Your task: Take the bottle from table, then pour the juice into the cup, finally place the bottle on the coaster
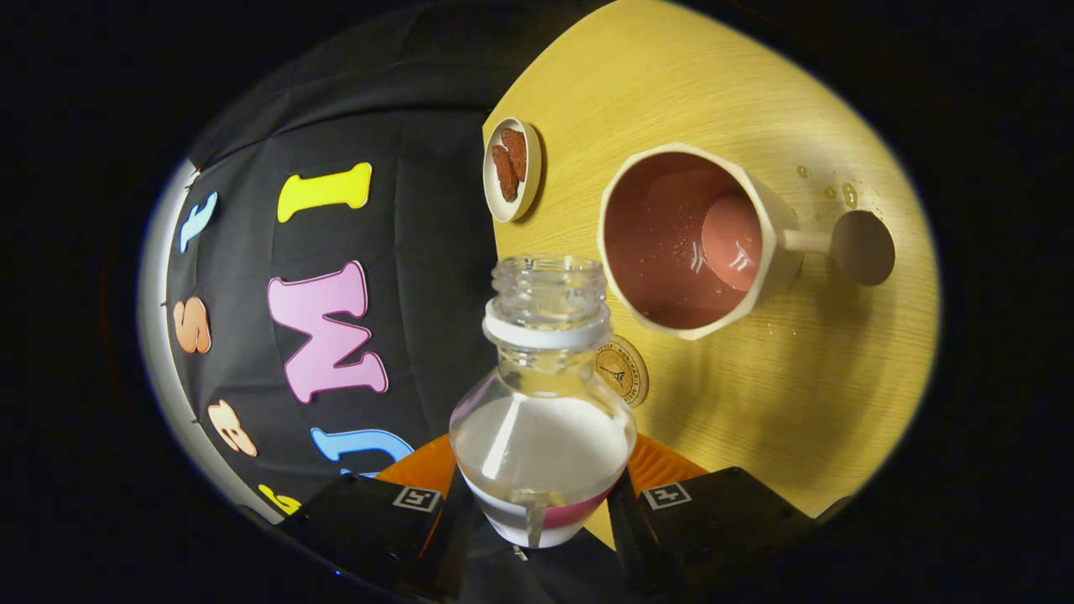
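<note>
My gripper (541, 507) is shut on a clear plastic bottle (544, 436), its fingers (449, 512) pressing the lower body from both sides. The bottle has no cap, a white neck ring, and whitish liquid filling its lower half. The whole view is rolled, so the bottle is held tilted relative to the table. Just beyond the bottle's mouth stands a cream cup (776, 252) with a pink inside and a side handle; small droplets cling to its inner wall. A round wooden coaster (625, 373) lies on the table between the bottle's shoulder and the cup, partly hidden by the bottle.
The light wooden table (755, 403) carries a small white dish (513, 169) with brown pieces near its edge by the black cloth wall. A few drops of liquid (849, 195) lie on the table beyond the cup's handle.
</note>
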{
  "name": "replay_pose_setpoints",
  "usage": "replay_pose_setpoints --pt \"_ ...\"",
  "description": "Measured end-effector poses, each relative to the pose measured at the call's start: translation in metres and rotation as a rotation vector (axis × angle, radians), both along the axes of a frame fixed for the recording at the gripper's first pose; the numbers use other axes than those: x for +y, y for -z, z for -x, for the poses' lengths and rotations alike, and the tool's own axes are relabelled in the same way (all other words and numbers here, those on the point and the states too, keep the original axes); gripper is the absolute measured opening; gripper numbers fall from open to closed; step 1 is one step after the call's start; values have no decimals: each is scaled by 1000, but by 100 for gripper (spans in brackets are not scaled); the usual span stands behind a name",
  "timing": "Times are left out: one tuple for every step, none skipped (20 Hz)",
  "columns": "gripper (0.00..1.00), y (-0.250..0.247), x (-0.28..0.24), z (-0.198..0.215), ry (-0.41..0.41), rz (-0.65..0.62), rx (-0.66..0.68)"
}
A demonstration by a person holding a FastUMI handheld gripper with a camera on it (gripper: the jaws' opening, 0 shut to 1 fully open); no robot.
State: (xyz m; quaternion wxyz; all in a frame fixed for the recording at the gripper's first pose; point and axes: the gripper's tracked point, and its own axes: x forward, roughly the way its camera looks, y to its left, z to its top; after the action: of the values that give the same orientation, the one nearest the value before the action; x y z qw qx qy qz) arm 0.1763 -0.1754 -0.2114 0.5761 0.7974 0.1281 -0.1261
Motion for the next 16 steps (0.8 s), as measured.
replay_pose_setpoints --pt "72 1 0 -2 3 -21 8" --pt "72 0 -1 -4 8 -43 8" --pt "72 0 -1 -6 11 -62 12" --pt "72 -1 0 -7 13 -81 12" --pt "72 -2 0 -7 16 -98 12" --pt "72 -3 0 -7 20 -115 12" --pt "72 -5 0 -8 27 -130 13" --pt "72 -6 1 -8 29 -148 13" --pt "72 -6 2 -9 31 -164 15" --pt "72 -6 2 -11 32 -181 16" --pt "72 -7 3 -11 33 -194 17" --pt "72 -7 4 -12 32 -201 22" --pt "72 -8 5 -13 35 -211 24" --pt "72 -9 4 -14 44 -227 21" --pt "72 -10 3 -14 54 -250 17" --pt "72 -12 2 -14 68 -276 9"
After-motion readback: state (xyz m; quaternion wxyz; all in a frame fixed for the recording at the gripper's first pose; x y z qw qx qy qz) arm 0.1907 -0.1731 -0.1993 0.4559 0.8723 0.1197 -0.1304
